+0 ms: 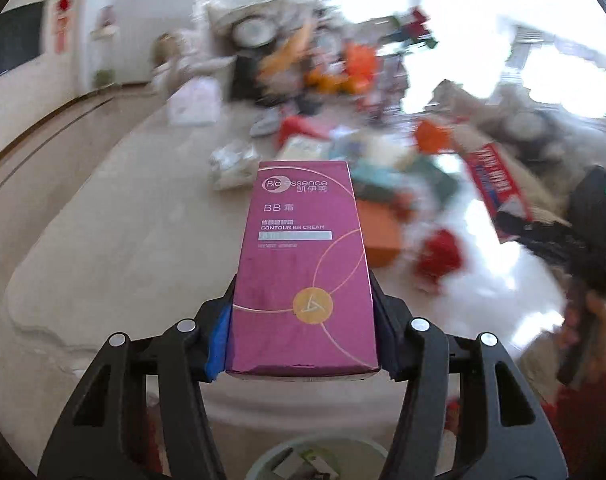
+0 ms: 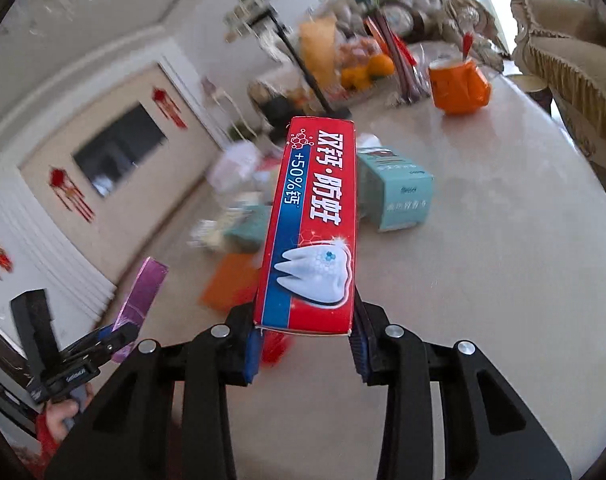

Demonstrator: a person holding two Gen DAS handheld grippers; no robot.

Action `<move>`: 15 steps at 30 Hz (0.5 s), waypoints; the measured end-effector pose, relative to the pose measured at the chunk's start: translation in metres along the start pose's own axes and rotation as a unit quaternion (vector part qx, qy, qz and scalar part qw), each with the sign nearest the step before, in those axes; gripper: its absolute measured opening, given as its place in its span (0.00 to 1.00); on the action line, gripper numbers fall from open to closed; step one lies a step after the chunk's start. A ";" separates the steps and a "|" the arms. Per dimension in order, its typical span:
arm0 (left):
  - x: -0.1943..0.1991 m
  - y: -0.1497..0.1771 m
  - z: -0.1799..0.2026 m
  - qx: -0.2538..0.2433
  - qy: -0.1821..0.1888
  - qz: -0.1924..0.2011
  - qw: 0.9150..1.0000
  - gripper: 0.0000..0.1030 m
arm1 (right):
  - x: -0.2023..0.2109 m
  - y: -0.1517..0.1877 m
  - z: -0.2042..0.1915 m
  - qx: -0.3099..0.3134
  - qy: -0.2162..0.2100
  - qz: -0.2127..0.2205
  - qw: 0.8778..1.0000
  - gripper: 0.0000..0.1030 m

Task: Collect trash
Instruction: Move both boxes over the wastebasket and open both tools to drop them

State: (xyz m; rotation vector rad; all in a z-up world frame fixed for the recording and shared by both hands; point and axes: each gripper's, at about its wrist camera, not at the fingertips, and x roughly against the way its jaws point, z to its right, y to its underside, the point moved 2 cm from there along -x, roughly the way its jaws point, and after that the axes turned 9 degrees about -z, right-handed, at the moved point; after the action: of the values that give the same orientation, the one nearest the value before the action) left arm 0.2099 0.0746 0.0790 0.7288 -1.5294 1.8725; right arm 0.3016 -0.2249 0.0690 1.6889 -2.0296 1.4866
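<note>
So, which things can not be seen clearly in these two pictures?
- Left wrist view: the litter behind the pink box is motion-blurred.
- Left wrist view: the bin is cut off by the bottom edge and the left gripper.
- Right wrist view: the red toothpaste box hides litter behind it.

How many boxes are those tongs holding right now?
2. The left tongs clamp a magenta cardboard BB cream box; the right tongs clamp a red toothpaste carton. More boxes lie on the table, partly blurred.
</note>
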 end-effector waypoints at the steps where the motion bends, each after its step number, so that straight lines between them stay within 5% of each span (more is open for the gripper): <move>1: 0.010 0.008 0.002 -0.013 0.012 0.002 1.000 0.55 | 0.017 0.020 -0.012 0.009 -0.006 0.010 1.000 0.33; 7: 0.043 0.114 0.025 -0.097 0.074 -0.068 0.990 0.55 | 0.053 0.150 -0.065 0.006 -0.034 -0.007 0.999 0.33; 11: 0.009 0.186 0.028 -0.094 0.074 -0.150 0.981 0.55 | 0.015 0.229 -0.071 -0.014 0.012 -0.092 0.996 0.33; 15: -0.035 0.236 0.037 -0.116 0.043 -0.210 0.970 0.55 | -0.048 0.288 -0.057 -0.051 0.054 -0.197 0.978 0.33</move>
State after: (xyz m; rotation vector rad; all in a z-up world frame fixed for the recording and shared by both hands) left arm 0.0585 -0.0009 -0.0927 0.7807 -1.3811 1.3705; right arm 0.0633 -0.1798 -0.1024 1.7926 -1.5711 1.2847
